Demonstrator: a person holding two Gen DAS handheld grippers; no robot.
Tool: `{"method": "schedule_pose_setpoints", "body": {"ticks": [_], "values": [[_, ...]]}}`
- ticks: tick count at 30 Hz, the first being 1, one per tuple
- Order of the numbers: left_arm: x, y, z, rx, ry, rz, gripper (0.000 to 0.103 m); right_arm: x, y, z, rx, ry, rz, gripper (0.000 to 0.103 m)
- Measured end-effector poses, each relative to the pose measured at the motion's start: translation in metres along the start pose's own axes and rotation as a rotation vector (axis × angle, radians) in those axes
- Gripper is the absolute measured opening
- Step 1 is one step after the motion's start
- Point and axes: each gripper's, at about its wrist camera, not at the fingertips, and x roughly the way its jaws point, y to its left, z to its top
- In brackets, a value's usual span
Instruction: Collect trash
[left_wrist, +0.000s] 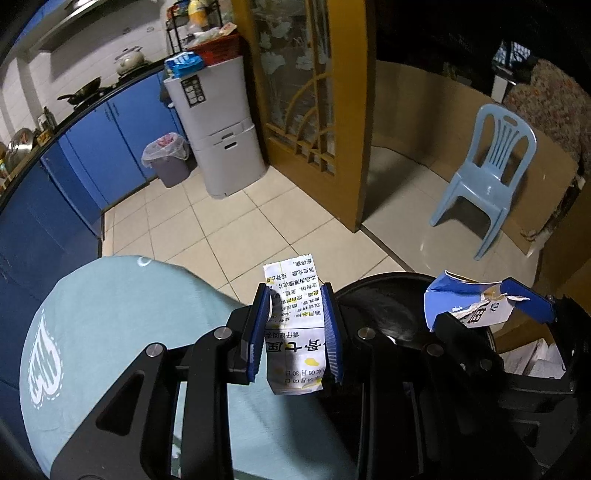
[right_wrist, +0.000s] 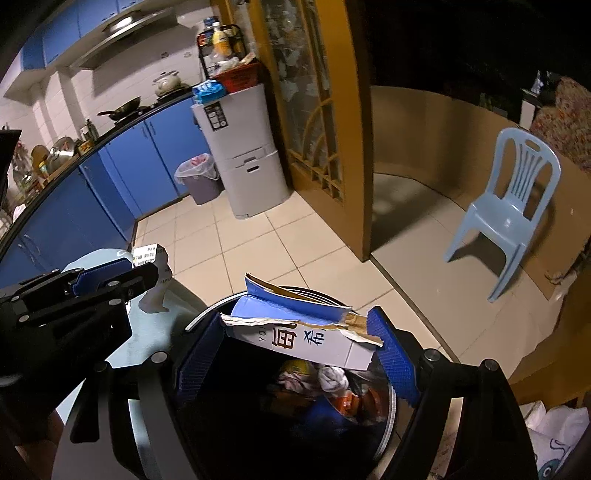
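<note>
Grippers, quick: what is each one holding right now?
Left gripper: shut on the white printed paper medicine box.
Right gripper: shut on the torn blue-and-white cardboard carton, over the black bin.

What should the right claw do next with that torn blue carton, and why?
Probably open and drop it. The right claw holds the torn carton right over the open black bin, which already has trash inside, so a release should land it there. The left claw, gripping a white box, sits beside the bin over a teal surface and would go next.
</note>
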Motion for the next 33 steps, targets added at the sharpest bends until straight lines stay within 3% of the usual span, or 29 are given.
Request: {"method": "schedule_pose_setpoints", "body": {"ticks": [4, 5, 6, 8, 9, 19, 23, 26, 29, 31, 32, 33], "values": [[0.007, -0.008, 0.002, -0.019, 0.015, -0.033, 0.032, 0.002, -0.014, -0.002, 0.036, 0.013, 0.004, 0.078], [0.009, -0.008, 0.002, -0.026, 0.023, -0.031, 0.040, 0.004, -0.016, -0.003, 0.043, 0.022, 0.007, 0.078], [0.011, -0.007, 0.003, -0.039, 0.029, -0.027, 0.062, 0.005, -0.020, -0.004, 0.058, 0.030, 0.017, 0.078], [0.012, 0.004, 0.001, -0.096, 0.023, -0.025, 0.095, 0.005, -0.031, -0.005, 0.096, 0.025, 0.022, 0.083], [0.012, 0.010, 0.000, -0.121, 0.018, -0.053, 0.100, 0.006, -0.032, -0.005, 0.097, 0.027, 0.019, 0.088], [0.006, 0.019, -0.004, -0.129, 0.027, -0.010, 0.100, 0.005, -0.012, -0.006, 0.035, 0.008, 0.006, 0.092], [-0.001, 0.020, -0.006, -0.134, 0.014, -0.047, 0.100, 0.003, -0.010, -0.007, 0.024, 0.010, 0.000, 0.092], [-0.004, 0.018, -0.008, -0.113, 0.033, 0.086, 0.100, 0.001, -0.008, -0.008, 0.018, 0.010, -0.008, 0.092], [-0.010, 0.019, -0.013, -0.119, 0.016, 0.000, 0.100, -0.002, -0.008, -0.011, 0.006, 0.012, -0.019, 0.092], [-0.013, 0.018, -0.016, -0.121, 0.032, 0.108, 0.100, -0.003, -0.008, -0.013, 0.002, 0.012, -0.021, 0.092], [-0.014, 0.017, -0.017, -0.112, 0.042, 0.213, 0.100, -0.003, -0.008, -0.014, 0.000, 0.013, -0.024, 0.092], [-0.014, 0.016, -0.018, -0.106, 0.047, 0.241, 0.100, -0.003, -0.008, -0.014, -0.001, 0.014, -0.024, 0.092]]}}
